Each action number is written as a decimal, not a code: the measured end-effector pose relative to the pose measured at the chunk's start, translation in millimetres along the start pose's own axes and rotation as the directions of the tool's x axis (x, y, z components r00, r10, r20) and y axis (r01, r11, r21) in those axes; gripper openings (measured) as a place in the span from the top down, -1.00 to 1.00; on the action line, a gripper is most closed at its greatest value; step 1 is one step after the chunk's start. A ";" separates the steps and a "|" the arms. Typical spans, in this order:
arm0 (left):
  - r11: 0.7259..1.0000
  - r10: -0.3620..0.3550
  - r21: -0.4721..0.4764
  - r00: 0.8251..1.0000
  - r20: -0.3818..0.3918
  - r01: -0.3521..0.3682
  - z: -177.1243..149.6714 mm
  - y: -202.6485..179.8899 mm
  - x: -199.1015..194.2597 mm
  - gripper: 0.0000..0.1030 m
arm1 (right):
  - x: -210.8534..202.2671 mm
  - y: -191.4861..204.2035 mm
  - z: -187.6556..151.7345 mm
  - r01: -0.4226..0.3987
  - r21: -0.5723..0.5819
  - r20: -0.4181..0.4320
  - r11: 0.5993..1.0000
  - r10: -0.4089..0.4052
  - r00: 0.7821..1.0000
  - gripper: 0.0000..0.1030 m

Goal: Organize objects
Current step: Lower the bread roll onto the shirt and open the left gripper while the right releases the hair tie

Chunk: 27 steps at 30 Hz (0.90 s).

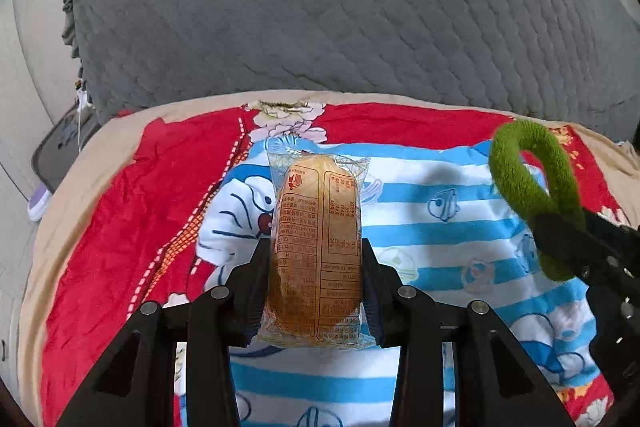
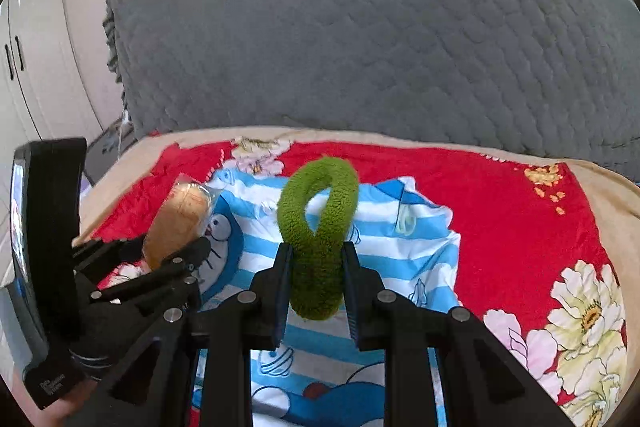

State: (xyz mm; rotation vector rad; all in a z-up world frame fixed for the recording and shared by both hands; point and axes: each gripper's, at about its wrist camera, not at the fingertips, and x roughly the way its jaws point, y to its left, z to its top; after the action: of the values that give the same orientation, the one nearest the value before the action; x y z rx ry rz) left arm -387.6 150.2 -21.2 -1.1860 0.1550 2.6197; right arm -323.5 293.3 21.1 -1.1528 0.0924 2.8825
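My left gripper point(image 1: 316, 267) is shut on a wrapped bread roll point(image 1: 316, 223) in clear printed plastic, held above a blue-and-white striped cartoon cloth point(image 1: 420, 223). The roll also shows in the right wrist view point(image 2: 180, 219), with the left gripper point(image 2: 176, 259) under it. My right gripper point(image 2: 316, 275) is shut on a fuzzy green ring point(image 2: 320, 227), held upright above the same cloth point(image 2: 400, 251). In the left wrist view the ring point(image 1: 528, 179) and the right gripper point(image 1: 580, 247) are at the right edge.
The striped cloth lies on a red floral blanket point(image 2: 500, 211) over a tan surface point(image 1: 80, 179). A grey quilted cover point(image 1: 340, 7) rises behind. White cabinet doors point(image 2: 36, 67) stand at the left.
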 end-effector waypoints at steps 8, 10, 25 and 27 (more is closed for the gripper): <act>0.999 -0.049 -0.023 0.995 -0.085 0.047 0.5 -2.5 42.2 0.18 | 46.0 -14.6 -10.4 -0.013 0.031 -0.114 0.999 0.017 0.993 0.53; 0.999 -0.044 -0.002 0.994 -0.098 0.044 0.6 -7.6 49.5 0.18 | 52.8 -15.4 -11.6 -0.006 0.026 -0.129 1.000 0.009 0.992 0.53; 0.999 -0.044 0.019 0.984 -0.170 0.048 -12.4 -10.8 79.4 0.12 | 97.7 -22.0 -27.4 0.037 0.013 -0.253 0.999 -0.033 0.967 0.53; 0.999 -0.037 0.023 0.985 -0.166 0.042 -13.3 -10.6 78.2 0.09 | 98.4 -23.2 -28.4 0.032 0.021 -0.254 0.999 -0.025 0.967 0.50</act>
State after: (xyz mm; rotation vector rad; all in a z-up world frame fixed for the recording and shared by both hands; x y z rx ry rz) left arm -424.4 172.6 -88.6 -1.3827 0.1950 2.4759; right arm -373.9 315.6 -68.3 -1.4993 0.1176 2.6850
